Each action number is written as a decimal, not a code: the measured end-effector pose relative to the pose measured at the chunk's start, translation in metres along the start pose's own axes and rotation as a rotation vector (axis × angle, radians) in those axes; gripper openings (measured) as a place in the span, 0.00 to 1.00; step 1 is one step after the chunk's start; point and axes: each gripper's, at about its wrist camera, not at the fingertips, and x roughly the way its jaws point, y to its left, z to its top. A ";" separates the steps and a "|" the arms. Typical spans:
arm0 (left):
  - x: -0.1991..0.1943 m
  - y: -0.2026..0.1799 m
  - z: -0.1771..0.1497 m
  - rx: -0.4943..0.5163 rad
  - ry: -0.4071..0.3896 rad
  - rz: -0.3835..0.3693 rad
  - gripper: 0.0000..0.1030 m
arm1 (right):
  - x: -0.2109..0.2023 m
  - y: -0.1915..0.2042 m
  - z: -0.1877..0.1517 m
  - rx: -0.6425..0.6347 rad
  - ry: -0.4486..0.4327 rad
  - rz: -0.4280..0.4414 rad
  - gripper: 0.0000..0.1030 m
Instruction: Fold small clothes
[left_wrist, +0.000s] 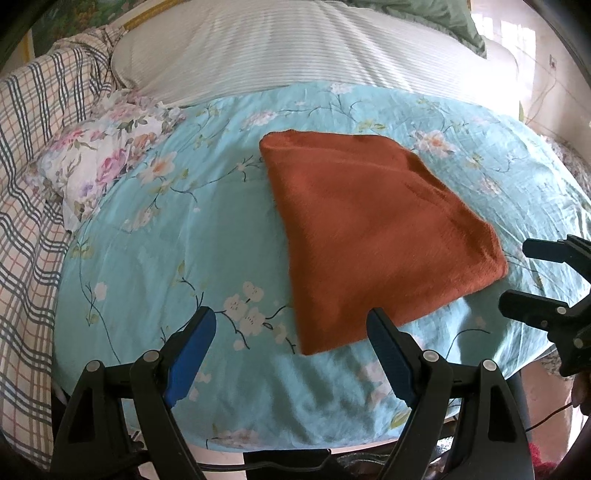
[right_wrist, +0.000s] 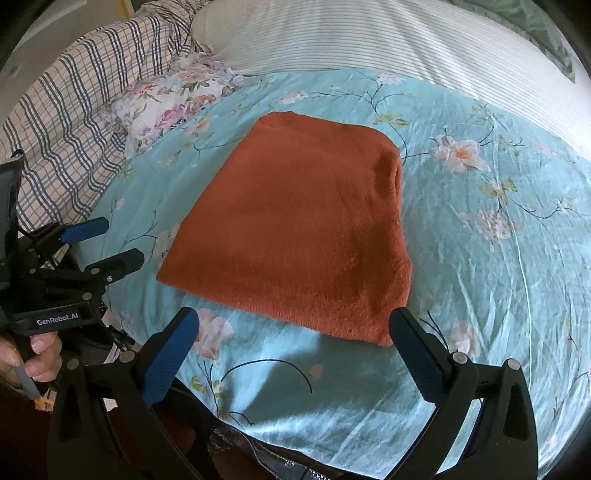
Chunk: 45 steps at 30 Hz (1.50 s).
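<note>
The folded rust-orange cloth lies flat on the blue floral bedspread, toward its near edge. The left gripper and right gripper hover at that edge, jaws wide and empty (neither touches the cloth). A floral pillow sits at the far-left corner.

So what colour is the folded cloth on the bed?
Rust orange, plain, no pattern: the folded cloth shows best in the right wrist view.

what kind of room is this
Most likely a bedroom: the folded rust-orange garment lies on a bed covered by a light blue floral sheet, with a floral pillow and a plaid blanket bunched beside it.
</note>
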 end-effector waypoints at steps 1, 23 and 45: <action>0.000 -0.001 0.000 0.000 0.000 0.001 0.82 | 0.000 0.000 0.000 0.001 0.001 -0.001 0.99; 0.003 -0.001 0.003 0.001 0.004 -0.002 0.82 | 0.005 0.001 0.003 0.003 0.004 -0.001 0.99; 0.004 -0.004 0.005 0.003 0.002 -0.001 0.82 | 0.005 0.001 0.004 0.002 0.005 0.001 0.99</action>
